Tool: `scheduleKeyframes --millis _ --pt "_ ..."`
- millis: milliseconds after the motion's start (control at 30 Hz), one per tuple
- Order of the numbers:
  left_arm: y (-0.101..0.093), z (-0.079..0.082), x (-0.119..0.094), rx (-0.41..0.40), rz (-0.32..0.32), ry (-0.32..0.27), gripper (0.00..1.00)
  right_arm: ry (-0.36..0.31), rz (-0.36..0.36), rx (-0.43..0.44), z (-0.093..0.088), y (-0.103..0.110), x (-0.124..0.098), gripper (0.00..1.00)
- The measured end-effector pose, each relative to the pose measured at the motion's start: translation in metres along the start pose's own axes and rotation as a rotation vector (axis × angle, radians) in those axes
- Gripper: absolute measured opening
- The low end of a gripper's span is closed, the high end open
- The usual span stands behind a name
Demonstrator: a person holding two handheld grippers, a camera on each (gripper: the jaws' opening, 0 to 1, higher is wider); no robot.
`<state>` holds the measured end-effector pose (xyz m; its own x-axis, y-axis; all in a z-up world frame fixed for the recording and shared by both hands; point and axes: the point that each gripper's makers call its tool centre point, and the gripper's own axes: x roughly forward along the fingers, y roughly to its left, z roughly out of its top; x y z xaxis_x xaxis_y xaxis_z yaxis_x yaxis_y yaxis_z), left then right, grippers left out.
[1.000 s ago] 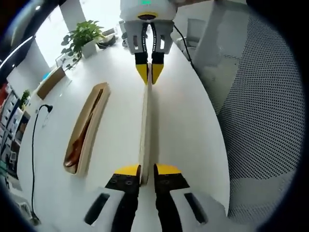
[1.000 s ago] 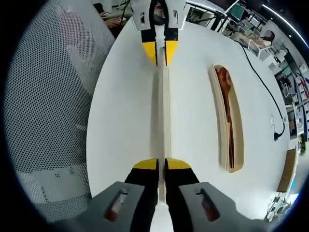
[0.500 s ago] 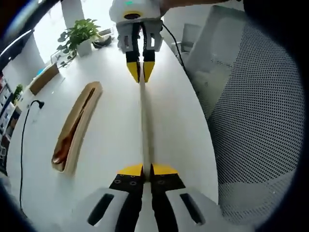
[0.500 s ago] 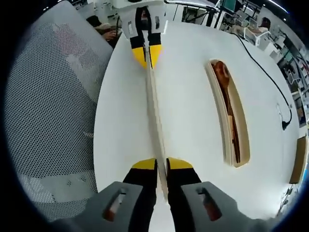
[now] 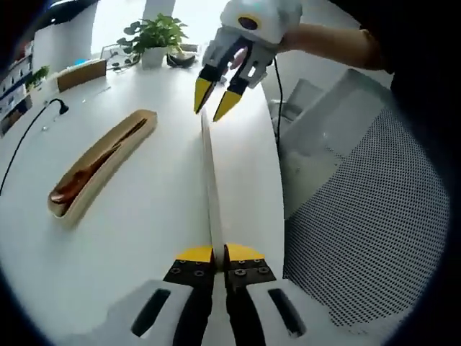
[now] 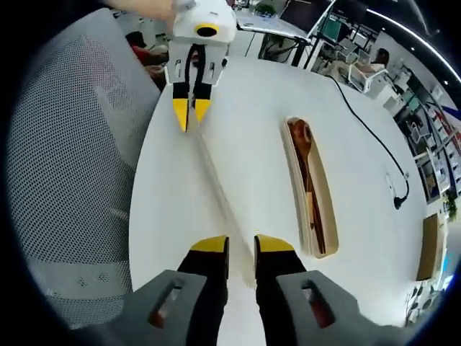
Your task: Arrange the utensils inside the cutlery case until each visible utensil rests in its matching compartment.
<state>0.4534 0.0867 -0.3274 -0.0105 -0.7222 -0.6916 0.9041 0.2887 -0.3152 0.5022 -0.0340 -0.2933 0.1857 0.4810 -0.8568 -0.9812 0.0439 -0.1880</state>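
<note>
A white table (image 5: 144, 216) with a curved edge stands in a bright office; a mesh chair (image 5: 360, 238) sits beside it, a potted plant (image 5: 160, 34) and a black cable (image 6: 367, 122) at the far side. The cutlery case (image 5: 97, 169), a long wooden tray holding a wooden spoon (image 6: 306, 162), lies flat on the table, its long axis roughly parallel to the lid (image 5: 210, 194). That lid is a thin wooden strip seen edge-on, running straight from one gripper toward the other. The left gripper (image 5: 220, 254) is clamped on the lid's near end. The right gripper (image 6: 241, 245) has parted since half a second ago; its jaws stand narrowly apart, the lid's end between them, contact unclear.
</note>
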Motion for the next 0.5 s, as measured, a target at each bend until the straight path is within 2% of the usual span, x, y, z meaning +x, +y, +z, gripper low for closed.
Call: scheduleKeyframes --millis 33,67,100,133,267,367,400,500 --pt "-0.001 0.003 0.000 -0.058 -0.004 -0.022 0.04 -0.002 -0.010 -0.001 0.001 0.001 0.001 0.16" --pt "-0.006 0.004 0.001 -0.123 -0.034 -0.035 0.04 -0.007 -0.018 -0.018 0.002 0.003 0.001 0.22" --pt "-0.005 0.005 0.001 -0.155 -0.033 -0.042 0.04 -0.004 -0.035 -0.047 0.002 0.004 0.003 0.32" --pt "-0.007 0.007 0.001 -0.209 -0.050 -0.057 0.04 0.002 -0.041 -0.055 0.002 0.004 0.004 0.37" --pt "-0.015 0.015 -0.001 -0.343 -0.121 -0.103 0.04 0.031 -0.081 -0.109 -0.001 0.004 0.009 0.44" --pt "-0.020 0.021 -0.005 -0.407 -0.164 -0.124 0.04 0.048 -0.112 -0.168 0.002 0.003 0.012 0.54" --pt "-0.027 0.022 -0.007 -0.449 -0.213 -0.115 0.04 0.060 -0.125 -0.196 0.002 0.002 0.012 0.55" --pt "-0.034 0.025 -0.008 -0.492 -0.264 -0.117 0.04 0.062 -0.121 -0.245 0.005 0.010 0.017 0.56"
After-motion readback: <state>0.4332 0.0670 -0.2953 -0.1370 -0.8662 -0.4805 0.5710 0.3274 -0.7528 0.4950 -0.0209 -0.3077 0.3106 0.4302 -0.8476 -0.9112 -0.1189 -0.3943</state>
